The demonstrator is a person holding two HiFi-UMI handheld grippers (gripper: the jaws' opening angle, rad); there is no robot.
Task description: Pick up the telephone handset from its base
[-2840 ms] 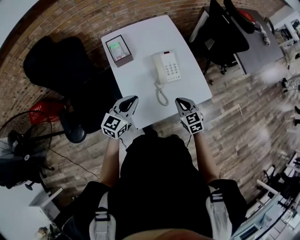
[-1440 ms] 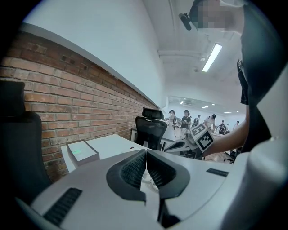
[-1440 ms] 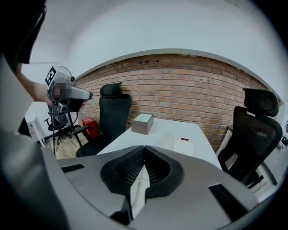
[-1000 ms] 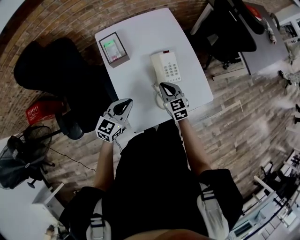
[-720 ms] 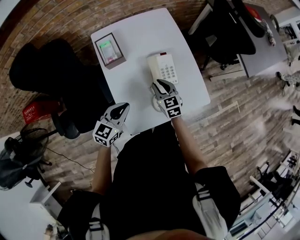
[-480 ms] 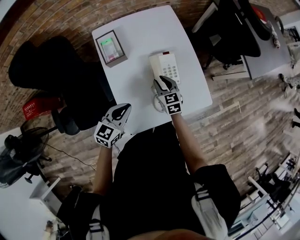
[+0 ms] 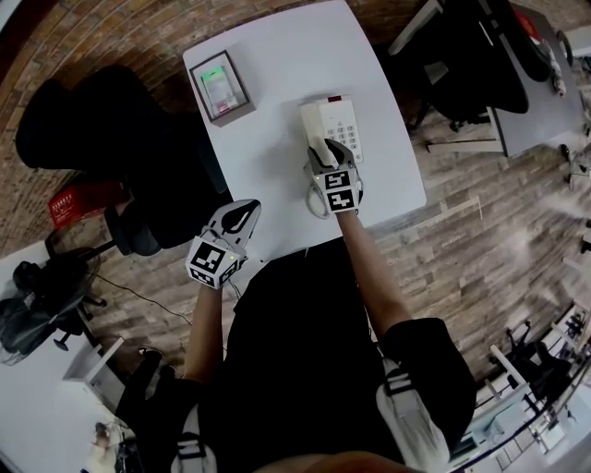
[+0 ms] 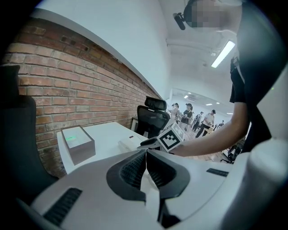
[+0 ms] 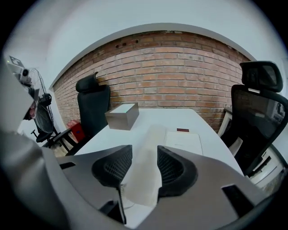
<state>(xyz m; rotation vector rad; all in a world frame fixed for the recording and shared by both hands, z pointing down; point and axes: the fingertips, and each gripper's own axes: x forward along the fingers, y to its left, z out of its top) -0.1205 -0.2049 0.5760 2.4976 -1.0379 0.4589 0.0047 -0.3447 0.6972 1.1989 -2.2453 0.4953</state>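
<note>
Head view first. The right gripper [image 7: 329, 152] has swung in from the near edge of the white rectangular table [image 7: 277, 55] and dropped over the near end of the cream plastic telephone handset [image 7: 312, 125]. That handset is still lying in its cradle on the cream push-button phone base [image 7: 340, 125]. The left gripper [image 7: 247, 211] has barely budged and hangs back by the table's near edge, well apart from the phone.

Left gripper view: its jaws are pressed together with nothing between them. It's just watching the other hand reach across.

Right gripper view: these jaws have just been opening and now stand wide, with the handset running straight up between them. The pads sit just beside its sides. It's hard to say from this angle whether they brush it, but it doesn't look like a squeeze yet. So the reach looks done, and closing and lifting is what's left.

Otherwise the table only carries a small grey box with a green-lit top [image 7: 223, 88]. Around it are black office chairs [image 7: 102, 129], a red-brick wall [image 7: 111, 28] and a wood-plank floor [image 7: 480, 222].
</note>
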